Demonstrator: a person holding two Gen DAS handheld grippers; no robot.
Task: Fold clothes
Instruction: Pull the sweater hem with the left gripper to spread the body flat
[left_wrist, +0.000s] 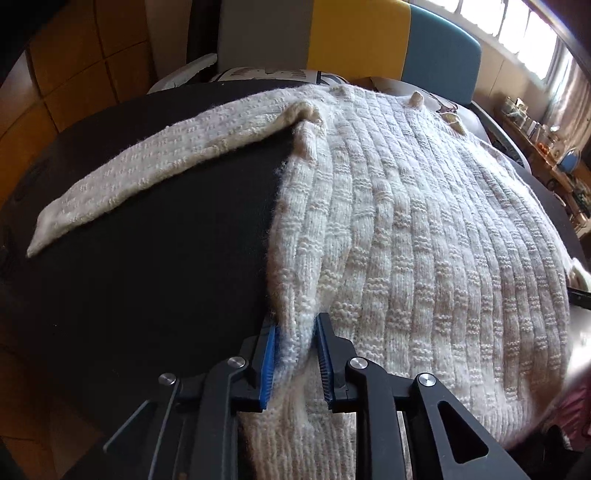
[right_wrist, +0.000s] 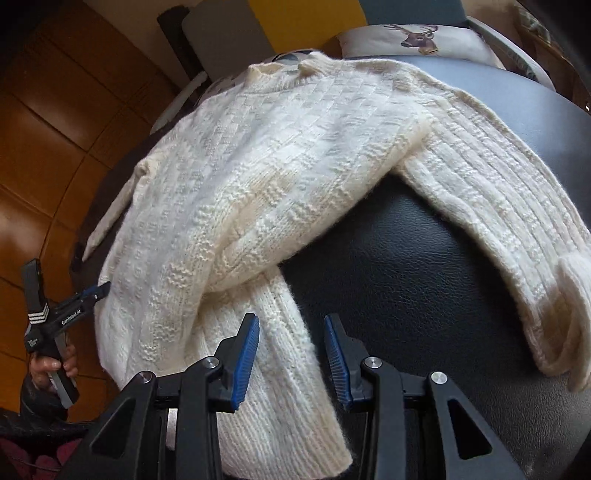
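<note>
Left wrist view: a black leather-look surface (left_wrist: 129, 258) carries a cream knitted sweater (left_wrist: 424, 221), laid flat with its collar toward the far edge and its hem at the near edge, so that its long axis runs from near to far. One sleeve (left_wrist: 140, 173) stretches away from the body on a slant toward the left edge, its cuff lying farthest out. In the right wrist view, the other sleeve (right_wrist: 498, 206) angles down toward the near right, its cuff turned back close to the right edge.

The left gripper (left_wrist: 297, 354), at the near edge, has its blue-padded jaws nearly closed, with a raised ridge of the sweater's left side seam, close to the hem, pinched between them. A hand (right_wrist: 51, 365) holds this gripper at the sweater's left side.

The right gripper (right_wrist: 291, 354) stands at the near edge with its jaws partly open. The sweater's right hem corner lies between and beneath them, and neither pad presses on the wool.
</note>
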